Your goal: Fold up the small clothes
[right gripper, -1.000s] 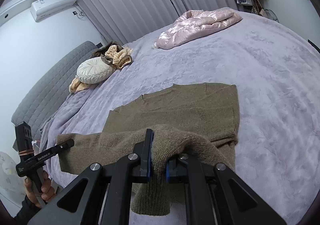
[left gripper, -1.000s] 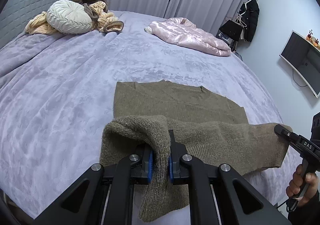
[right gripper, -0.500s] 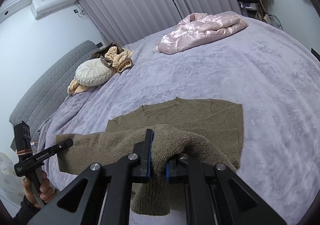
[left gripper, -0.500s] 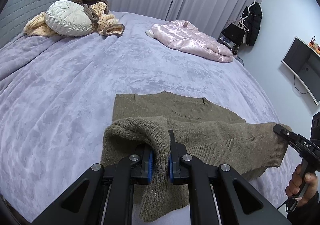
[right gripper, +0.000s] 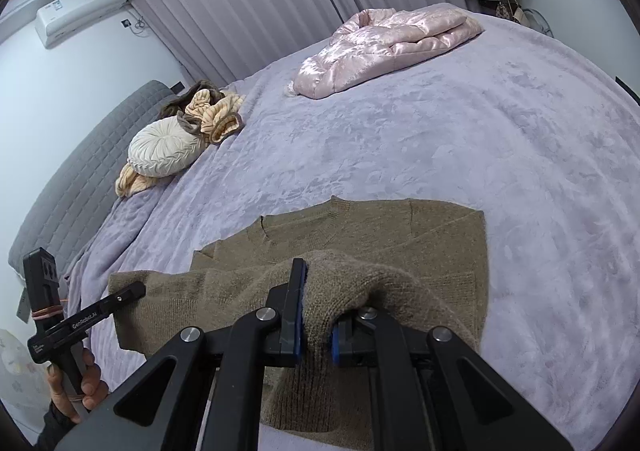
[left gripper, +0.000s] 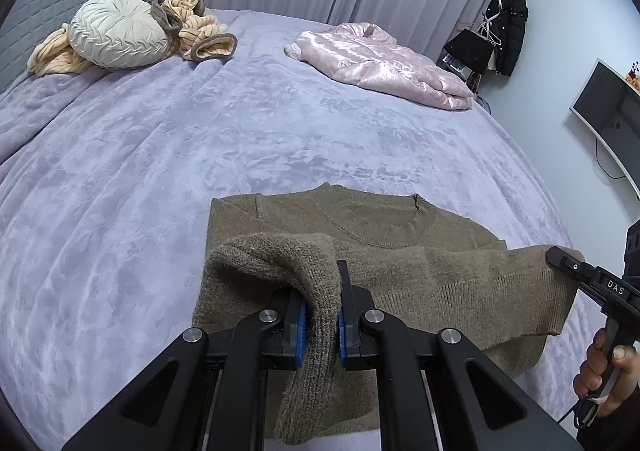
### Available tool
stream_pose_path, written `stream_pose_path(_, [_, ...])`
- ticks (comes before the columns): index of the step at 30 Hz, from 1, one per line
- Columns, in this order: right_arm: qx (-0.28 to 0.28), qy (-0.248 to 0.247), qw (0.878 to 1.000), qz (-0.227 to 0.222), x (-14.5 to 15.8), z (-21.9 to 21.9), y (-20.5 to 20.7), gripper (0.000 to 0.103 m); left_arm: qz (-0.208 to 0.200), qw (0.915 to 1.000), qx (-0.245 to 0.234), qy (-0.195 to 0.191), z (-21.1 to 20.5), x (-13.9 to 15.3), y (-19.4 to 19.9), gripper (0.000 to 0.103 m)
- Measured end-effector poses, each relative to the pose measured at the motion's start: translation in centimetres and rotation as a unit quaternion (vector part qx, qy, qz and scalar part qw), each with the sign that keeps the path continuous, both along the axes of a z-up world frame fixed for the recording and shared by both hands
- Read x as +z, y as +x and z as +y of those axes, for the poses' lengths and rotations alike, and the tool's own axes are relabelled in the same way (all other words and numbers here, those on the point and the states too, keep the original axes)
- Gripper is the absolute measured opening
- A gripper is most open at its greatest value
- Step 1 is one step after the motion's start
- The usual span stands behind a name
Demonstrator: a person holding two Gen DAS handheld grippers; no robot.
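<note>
On the purple bed (left gripper: 160, 171) the brown sweater (left gripper: 360, 223) lies collar away. Each gripper, left (left gripper: 321, 321) and right (right gripper: 315, 325), is clamped on a hem corner, holding the hem raised and taut between them, likely to fold it evenly toward the collar.

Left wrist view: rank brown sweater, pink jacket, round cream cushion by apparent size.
1. brown sweater, the largest in frame, though it lies nearest the camera, which inflates it.
2. pink jacket, far across the bed.
3. round cream cushion, the smallest, also far; its gap to the jacket is modest.
</note>
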State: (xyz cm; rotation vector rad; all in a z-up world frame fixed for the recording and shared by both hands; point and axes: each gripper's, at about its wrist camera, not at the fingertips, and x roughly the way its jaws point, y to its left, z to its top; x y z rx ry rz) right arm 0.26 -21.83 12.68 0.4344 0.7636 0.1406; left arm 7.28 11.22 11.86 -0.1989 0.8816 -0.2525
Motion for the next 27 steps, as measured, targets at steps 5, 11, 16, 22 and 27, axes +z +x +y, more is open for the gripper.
stream_pose_path(5, [-0.010,0.014,1.000,0.020,-1.4,-0.9,1.8,0.011,0.022,0.9998,-0.001,-0.003,-0.4,-1.7,2.4,0.013])
stream_pose_path(11, [-0.022,0.025,0.997,0.066,-5.1,-2.0,4.4,0.011,0.065,0.9979,0.002,0.002,-0.5,-5.5,5.0,0.013])
stream_pose_path(16, [-0.027,0.022,0.996,0.081,-6.8,-2.2,5.7,0.011,0.078,0.9970,0.003,0.005,-0.6,-7.1,6.2,0.013])
stream_pose_path(22, [-0.032,0.023,0.995,0.096,-8.5,-2.9,6.6,0.011,0.103,0.9947,0.000,0.006,-0.5,-9.3,7.6,0.013])
stream_pose_path(27, [-0.030,0.035,0.994,0.101,-9.3,-3.0,7.0,0.014,0.108,0.9939,0.002,-0.019,-0.2,-9.8,7.9,0.016])
